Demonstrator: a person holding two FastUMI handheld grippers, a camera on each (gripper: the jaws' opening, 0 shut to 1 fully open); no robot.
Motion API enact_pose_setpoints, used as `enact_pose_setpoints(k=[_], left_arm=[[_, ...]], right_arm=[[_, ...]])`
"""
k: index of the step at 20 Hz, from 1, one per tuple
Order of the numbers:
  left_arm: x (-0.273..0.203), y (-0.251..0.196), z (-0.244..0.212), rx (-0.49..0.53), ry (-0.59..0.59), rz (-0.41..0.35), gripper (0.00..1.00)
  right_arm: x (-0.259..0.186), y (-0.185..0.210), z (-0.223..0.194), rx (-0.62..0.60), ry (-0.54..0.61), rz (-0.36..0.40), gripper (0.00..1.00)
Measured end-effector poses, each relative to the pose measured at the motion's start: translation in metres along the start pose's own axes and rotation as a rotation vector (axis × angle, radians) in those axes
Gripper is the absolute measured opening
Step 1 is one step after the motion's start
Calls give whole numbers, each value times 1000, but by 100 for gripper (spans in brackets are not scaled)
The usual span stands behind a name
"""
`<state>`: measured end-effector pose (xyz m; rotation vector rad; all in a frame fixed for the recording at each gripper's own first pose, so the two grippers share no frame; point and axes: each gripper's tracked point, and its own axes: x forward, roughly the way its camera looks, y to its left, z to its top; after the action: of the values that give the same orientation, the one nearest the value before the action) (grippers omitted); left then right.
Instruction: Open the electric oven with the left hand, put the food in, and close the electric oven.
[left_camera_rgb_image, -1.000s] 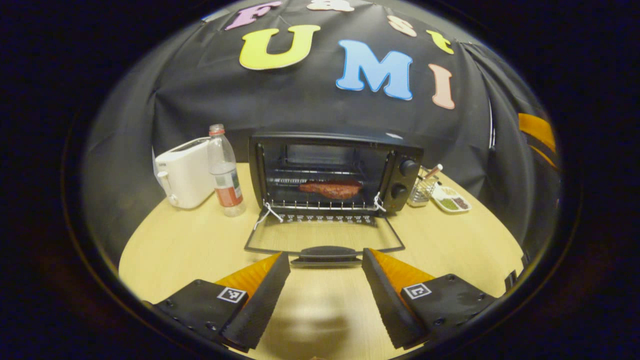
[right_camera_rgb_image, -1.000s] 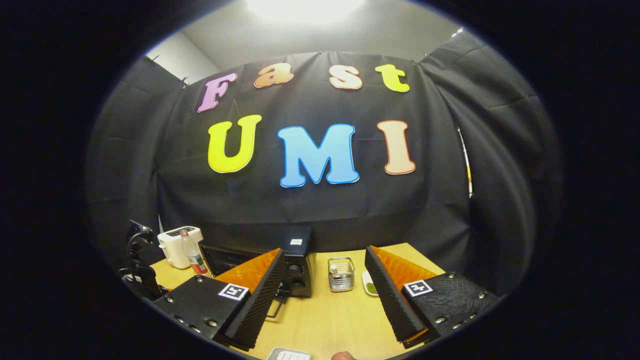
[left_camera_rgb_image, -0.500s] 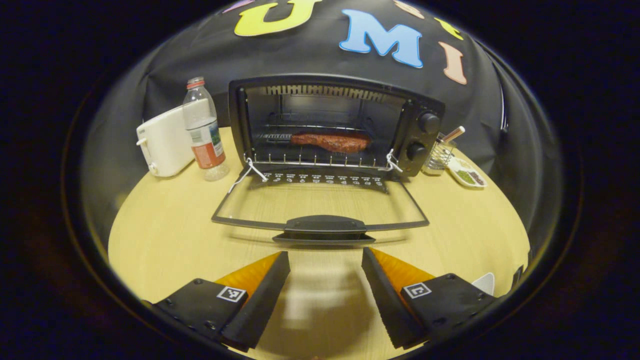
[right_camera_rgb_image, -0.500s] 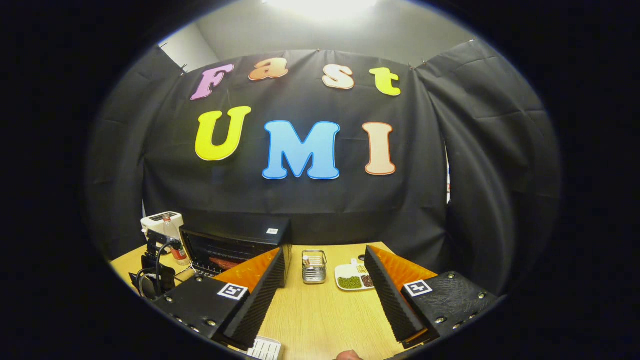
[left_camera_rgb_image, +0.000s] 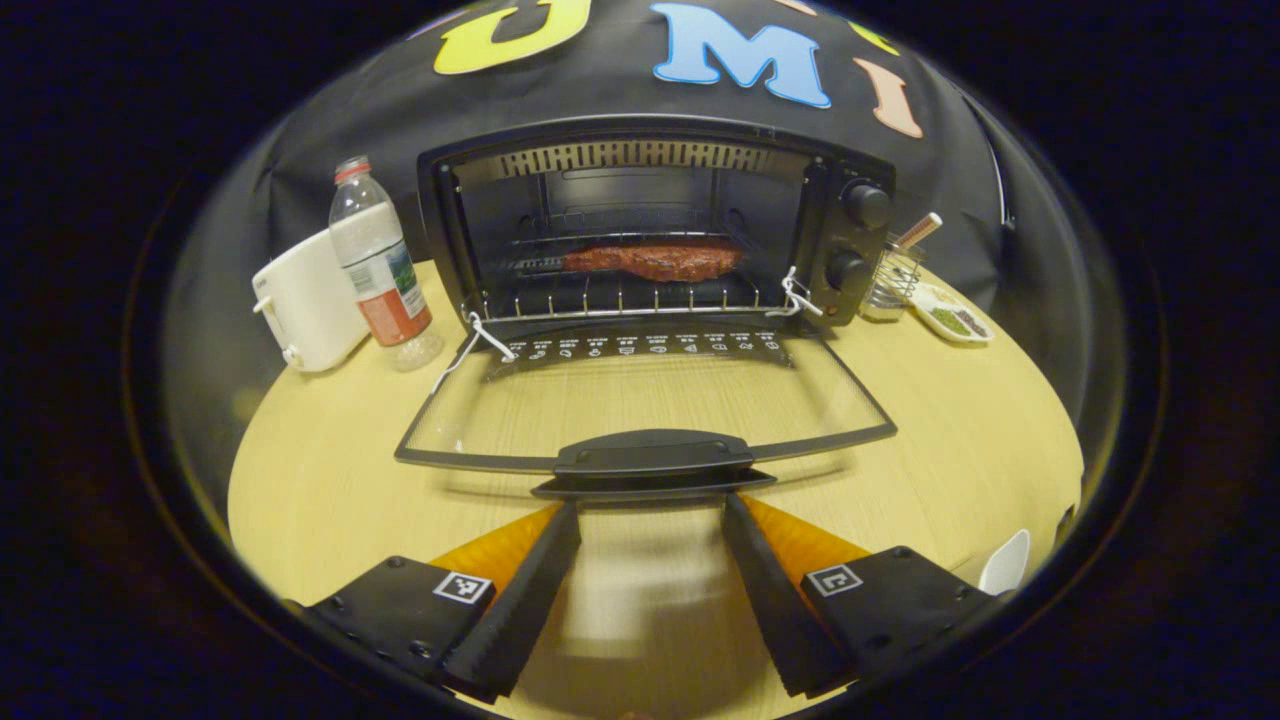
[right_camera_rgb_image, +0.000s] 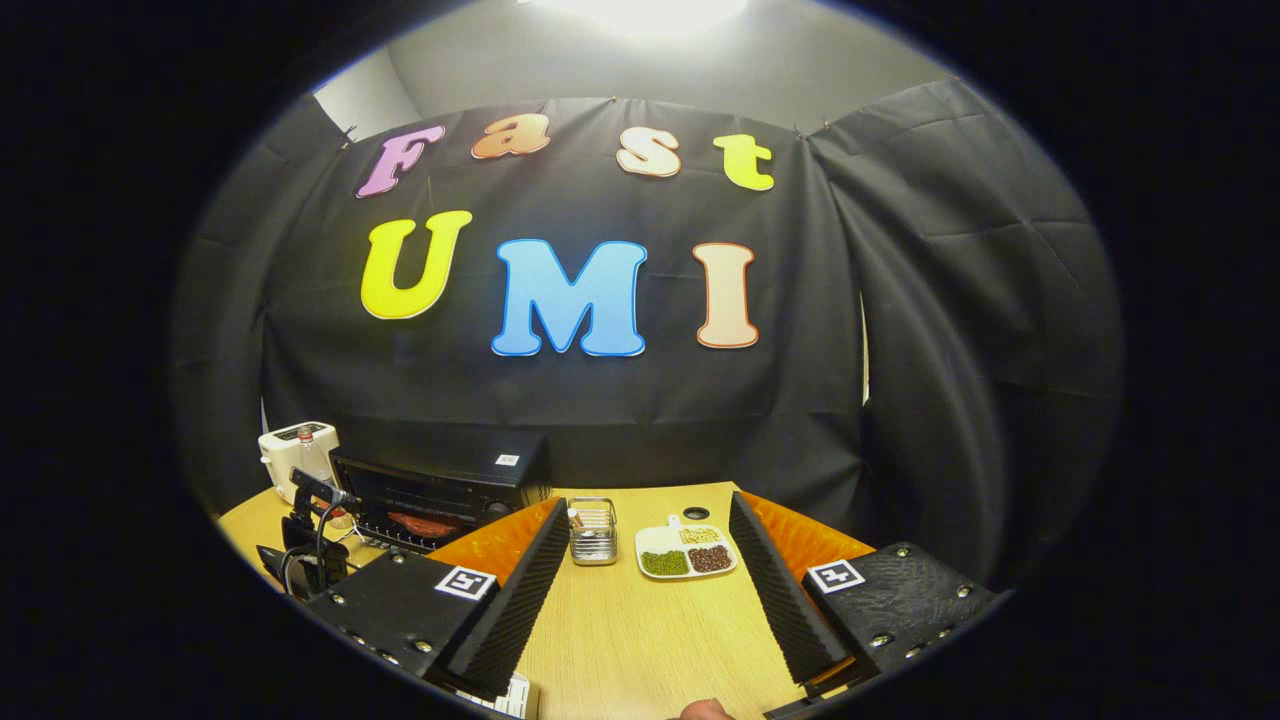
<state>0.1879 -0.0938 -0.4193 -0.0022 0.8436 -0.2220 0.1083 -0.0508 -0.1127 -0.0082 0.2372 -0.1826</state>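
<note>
Now the black electric oven (left_camera_rgb_image: 650, 230) fills the upper centre of the left gripper view, its glass door (left_camera_rgb_image: 645, 400) folded flat over the pale wooden table (left_camera_rgb_image: 330, 470), with the door's black handle (left_camera_rgb_image: 652, 460) just ahead of the left gripper (left_camera_rgb_image: 650, 520), whose jaws are spread and empty. One reddish slab of meat (left_camera_rgb_image: 652, 260) lies on the oven's wire rack. Compared with half a second ago, oven and handle sit nearer and larger. The right gripper (right_camera_rgb_image: 645, 530), jaws likewise spread, hovers over the table, one oven at lower left.

wooden table (left_camera_rgb_image: 330, 480), oven (left_camera_rgb_image: 650, 215), toaster (left_camera_rgb_image: 305, 305), bottle (left_camera_rgb_image: 378, 270)
</note>
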Motion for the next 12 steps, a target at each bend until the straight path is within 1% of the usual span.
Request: enact_pose_setpoints(k=[2,4,7,8,9,12], left_arm=[[0,-1,0,-6,-4,0,98],[-3,0,2,-1,-14,0,100],[-13,-1,11,3,-55,4,100],[-18,-1,14,4,-67,5,98],[-22,-1,17,3,-79,5,100],[-35,-1,31,-3,-125,7,100]], right_arm=[[1,0,0,6,0,0,98],[2,4,1,6,-2,11,98],[4,7,-1,-12,-6,24,98],[4,9,-3,-10,-4,31,98],[4,12,-4,-8,-1,38,98],[5,18,-7,-3,6,53,98]])
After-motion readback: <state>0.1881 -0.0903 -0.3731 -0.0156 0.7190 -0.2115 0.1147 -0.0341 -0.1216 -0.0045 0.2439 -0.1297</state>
